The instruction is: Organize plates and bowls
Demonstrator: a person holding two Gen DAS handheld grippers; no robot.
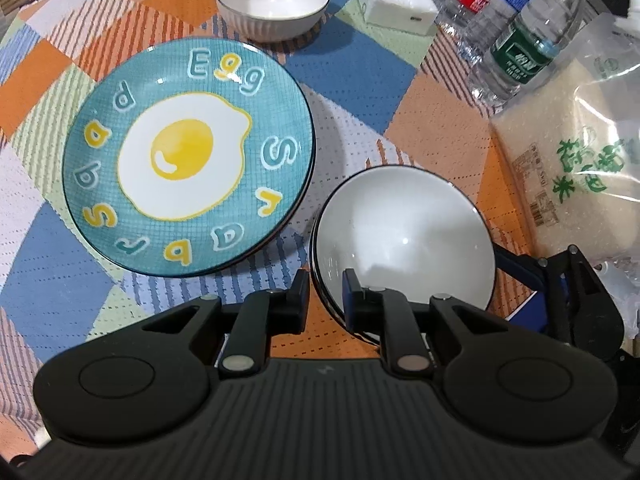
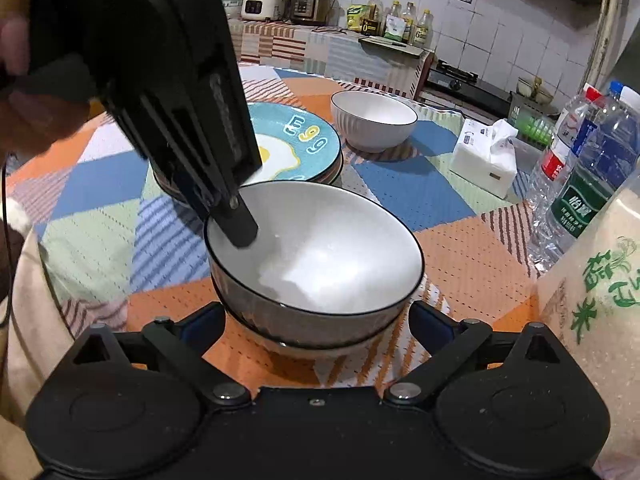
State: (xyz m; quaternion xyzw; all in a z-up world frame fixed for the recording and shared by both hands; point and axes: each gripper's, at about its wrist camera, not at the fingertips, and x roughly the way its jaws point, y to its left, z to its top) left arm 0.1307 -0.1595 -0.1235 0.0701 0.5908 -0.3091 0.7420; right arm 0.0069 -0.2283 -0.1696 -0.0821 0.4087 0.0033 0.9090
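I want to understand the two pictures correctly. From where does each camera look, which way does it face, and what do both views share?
Left wrist: sits on the left gripper, looking steeply down at the egg plate; its fingers pinch the near bowl's rim.
Right wrist: sits on the right gripper, facing across the table toward the kitchen counter; its open fingers flank the near bowl; a hand shows.
Shared: both bowls, plate, tissue box, bottles, rice bag.

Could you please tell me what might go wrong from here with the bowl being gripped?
The left gripper pinches only the rim of the white, black-rimmed ceramic bowl, tilted in a matching lower bowl; it may slip and chip both.
The open right gripper straddles the stack and could nudge it.
Nearby clear plastic water bottles could topple.
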